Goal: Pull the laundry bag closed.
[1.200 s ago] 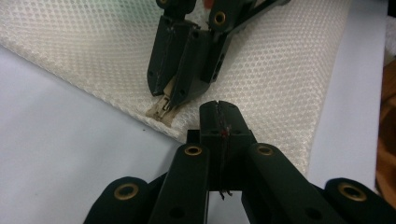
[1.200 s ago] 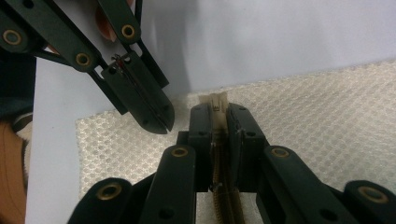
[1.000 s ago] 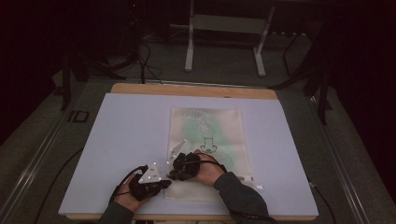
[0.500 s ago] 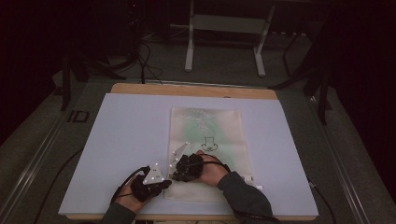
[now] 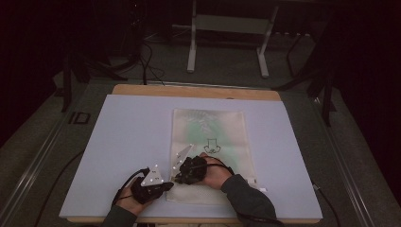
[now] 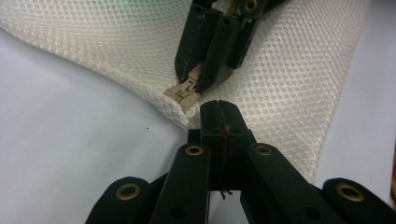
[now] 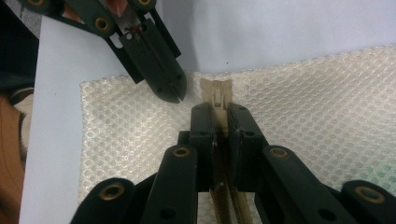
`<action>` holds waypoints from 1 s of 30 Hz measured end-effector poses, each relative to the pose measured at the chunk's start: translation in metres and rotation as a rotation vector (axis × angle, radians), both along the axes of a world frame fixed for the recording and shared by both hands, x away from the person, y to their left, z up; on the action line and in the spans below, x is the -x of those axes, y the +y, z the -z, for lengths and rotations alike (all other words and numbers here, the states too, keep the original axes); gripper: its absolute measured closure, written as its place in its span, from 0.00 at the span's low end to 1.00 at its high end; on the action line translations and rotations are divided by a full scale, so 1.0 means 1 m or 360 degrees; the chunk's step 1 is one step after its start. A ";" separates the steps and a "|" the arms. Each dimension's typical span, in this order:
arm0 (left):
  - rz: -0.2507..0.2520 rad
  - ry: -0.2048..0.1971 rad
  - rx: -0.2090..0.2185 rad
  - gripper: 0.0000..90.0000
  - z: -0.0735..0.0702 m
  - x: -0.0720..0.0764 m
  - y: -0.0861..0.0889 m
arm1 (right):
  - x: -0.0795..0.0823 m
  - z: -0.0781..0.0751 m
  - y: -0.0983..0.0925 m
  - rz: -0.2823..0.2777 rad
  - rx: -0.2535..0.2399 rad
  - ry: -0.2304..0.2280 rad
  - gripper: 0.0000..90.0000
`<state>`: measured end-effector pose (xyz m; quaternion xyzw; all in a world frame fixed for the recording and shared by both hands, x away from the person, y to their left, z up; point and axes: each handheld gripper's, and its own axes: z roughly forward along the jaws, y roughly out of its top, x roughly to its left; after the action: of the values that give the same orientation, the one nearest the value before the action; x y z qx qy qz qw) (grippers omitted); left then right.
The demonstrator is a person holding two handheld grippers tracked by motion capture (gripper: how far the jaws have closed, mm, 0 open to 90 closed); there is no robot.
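On my desk (image 5: 123,142) the white mesh bag (image 5: 210,137) lies flat near the front edge, with its zipper end at the corner closest to me. My right gripper (image 7: 218,112) has its fingers pressed together on the beige zipper pull (image 7: 217,95) at this corner. My left gripper (image 6: 218,109) sits just beside it at the edge of the mesh, its fingers fully closed; I cannot tell if they pinch the fabric.

Both grippers sit low in the high view. The left gripper (image 5: 166,185) is closed tight. The right gripper (image 5: 177,178), just beside it, is clamped too.
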<state>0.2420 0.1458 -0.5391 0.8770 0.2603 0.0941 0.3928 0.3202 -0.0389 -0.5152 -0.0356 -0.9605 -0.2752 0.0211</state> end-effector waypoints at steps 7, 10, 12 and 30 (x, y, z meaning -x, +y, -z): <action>-0.0045 0.0015 0.0113 0.99 -0.002 -0.004 0.006 | 0.000 0.001 0.000 0.0002 -0.0011 0.0003 0.91; -0.0059 0.0018 0.0107 0.99 -0.002 -0.004 0.006 | -0.001 0.001 0.000 0.0000 -0.0011 0.0004 0.91; -0.0067 0.0010 0.0091 0.99 -0.001 -0.005 0.005 | 0.000 0.001 0.000 0.0002 -0.0011 0.0005 0.91; -0.0197 -0.0056 -0.0061 1.00 -0.001 0.002 -0.007 | 0.011 -0.002 0.003 -0.0063 0.0068 -0.0171 0.91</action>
<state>0.2404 0.1385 -0.5382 0.8647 0.3053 0.1387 0.3739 0.3090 -0.0357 -0.5127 -0.0023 -0.9664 -0.2556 -0.0261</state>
